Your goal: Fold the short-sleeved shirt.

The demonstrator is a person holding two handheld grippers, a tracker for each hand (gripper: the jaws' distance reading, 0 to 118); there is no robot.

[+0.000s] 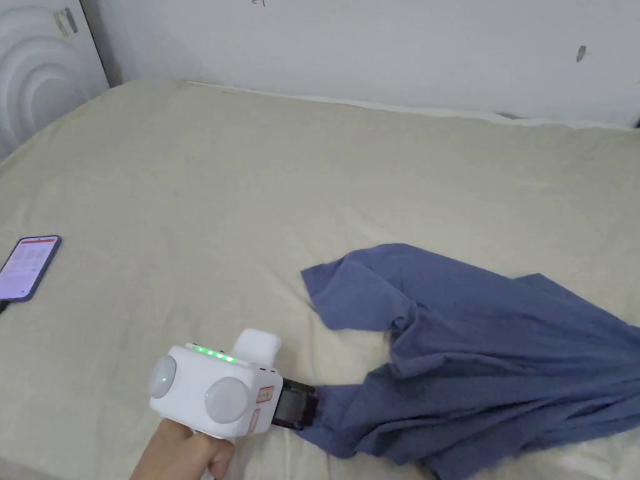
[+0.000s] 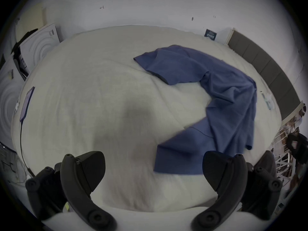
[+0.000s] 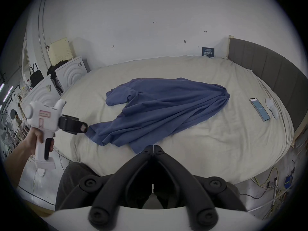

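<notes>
A blue short-sleeved shirt (image 1: 487, 350) lies crumpled on a beige bed (image 1: 250, 187), one sleeve spread toward the middle. My left gripper (image 1: 303, 406), a white body held in a hand at the bed's near edge, points at the shirt's near-left corner. In the left gripper view the shirt (image 2: 225, 93) has that corner lying between the wide-open jaws of the left gripper (image 2: 153, 154), close to the right jaw. In the right gripper view my right gripper (image 3: 152, 147) is shut, its tips at the near hem of the shirt (image 3: 166, 104). Whether it pinches cloth there is unclear. The left gripper (image 3: 83, 128) shows at the left.
A lit phone (image 1: 28, 267) with a cable lies at the bed's left edge. A second phone (image 3: 259, 109) and a small white item lie near the grey headboard (image 3: 275, 76). White ribbed panels (image 1: 37, 75) lean by the wall. Wide bare sheet lies left of the shirt.
</notes>
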